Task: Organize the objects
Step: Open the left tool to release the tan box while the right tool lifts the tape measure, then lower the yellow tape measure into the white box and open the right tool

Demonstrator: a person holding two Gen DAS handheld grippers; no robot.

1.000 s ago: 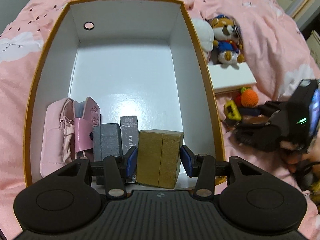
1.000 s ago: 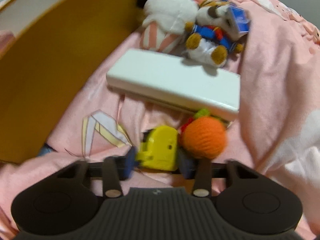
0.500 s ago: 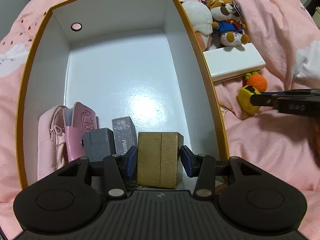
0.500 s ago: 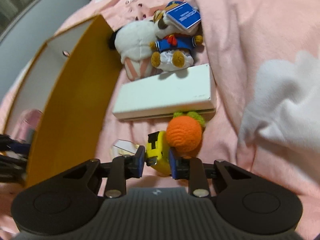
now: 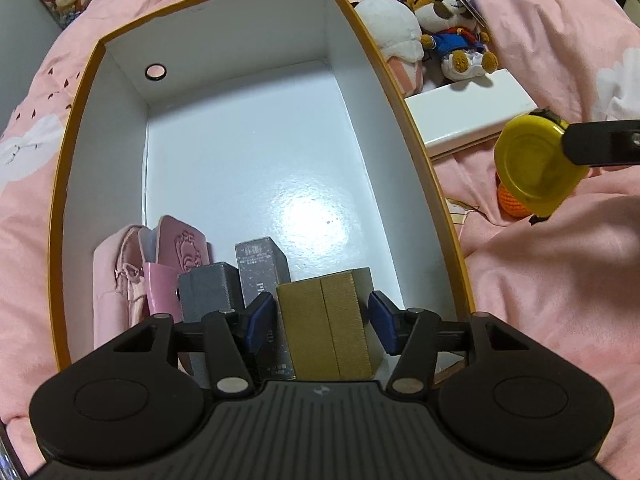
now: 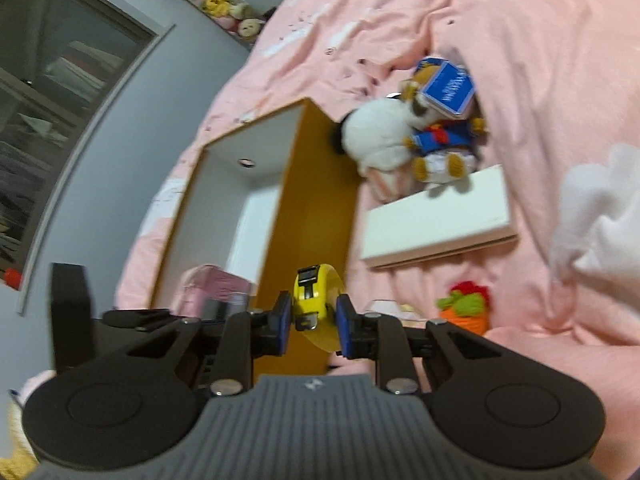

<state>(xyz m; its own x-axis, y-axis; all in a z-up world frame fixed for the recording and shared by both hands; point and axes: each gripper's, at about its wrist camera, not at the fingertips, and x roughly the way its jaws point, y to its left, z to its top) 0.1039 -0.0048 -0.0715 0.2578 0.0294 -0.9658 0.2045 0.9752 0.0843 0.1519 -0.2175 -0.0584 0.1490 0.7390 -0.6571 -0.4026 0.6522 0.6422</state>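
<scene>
One yellow tape measure (image 6: 316, 300), clamped between the pads of the right tool (image 6: 311, 322), held in the air just beside the outer long wall of the orange box (image 5: 416, 148). Left tool (image 5: 322, 322) inside the box at its near end; its jaws have just been opening and stand apart from the one gold box (image 5: 326, 330) between them, pads clear. Five items stand in a row along the near wall: pink pouch (image 5: 114, 280), pink case (image 5: 176, 256), two grey boxes (image 5: 208, 292), the gold one. On the bed (image 5: 540, 280) beside the box: two plush toys (image 5: 452, 36), one white flat box (image 5: 468, 114), one orange knitted toy (image 6: 466, 306).
</scene>
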